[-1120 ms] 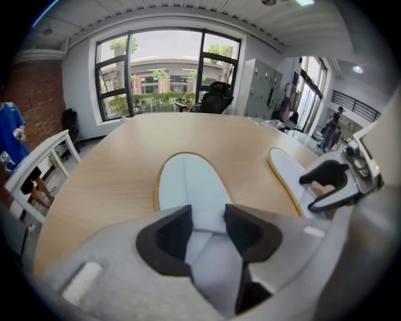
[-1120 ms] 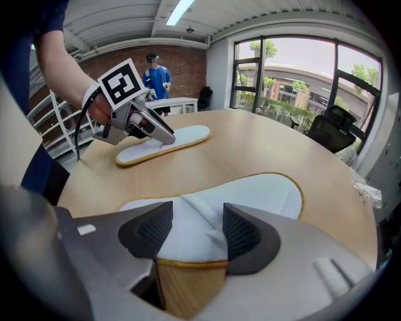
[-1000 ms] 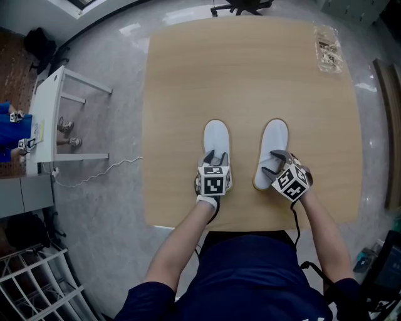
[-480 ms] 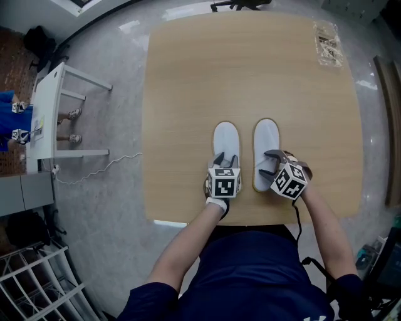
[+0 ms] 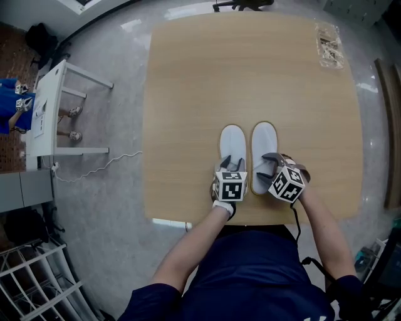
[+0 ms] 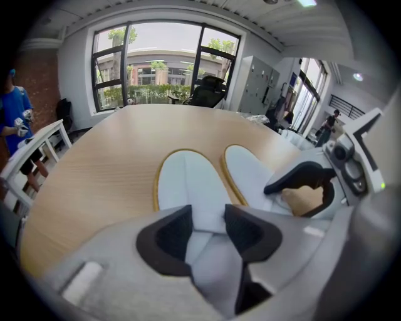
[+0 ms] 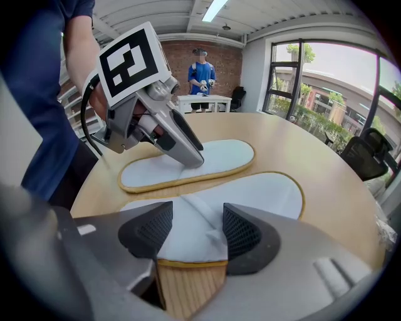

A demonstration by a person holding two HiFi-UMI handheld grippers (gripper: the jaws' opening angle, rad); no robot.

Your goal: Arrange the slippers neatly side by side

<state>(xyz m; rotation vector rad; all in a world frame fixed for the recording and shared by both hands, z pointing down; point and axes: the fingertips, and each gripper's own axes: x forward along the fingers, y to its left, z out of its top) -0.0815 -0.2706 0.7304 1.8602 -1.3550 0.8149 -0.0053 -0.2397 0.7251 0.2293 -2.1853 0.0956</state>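
Note:
Two white slippers with tan edging lie side by side, toes pointing away, near the front edge of the wooden table (image 5: 250, 69). My left gripper (image 5: 230, 164) is shut on the heel end of the left slipper (image 5: 232, 141); in the left gripper view the white fabric (image 6: 188, 182) is pinched between the pads (image 6: 207, 229). My right gripper (image 5: 266, 166) is shut on the right slipper (image 5: 264, 138), whose upper bunches between its pads (image 7: 197, 232). A narrow strip of wood separates the two slippers (image 7: 213, 160) (image 7: 250, 194).
A clear plastic packet (image 5: 328, 42) lies at the table's far right corner. A white bench (image 5: 50, 113) and a cable (image 5: 106, 168) are on the floor to the left, where a person in blue (image 5: 12, 113) stands. A black chair (image 5: 241, 6) sits beyond the table.
Both grippers drew their slippers inward: the left slipper slid right, the right slipper slid left and straightened. The wide gap between them has closed to a narrow strip.

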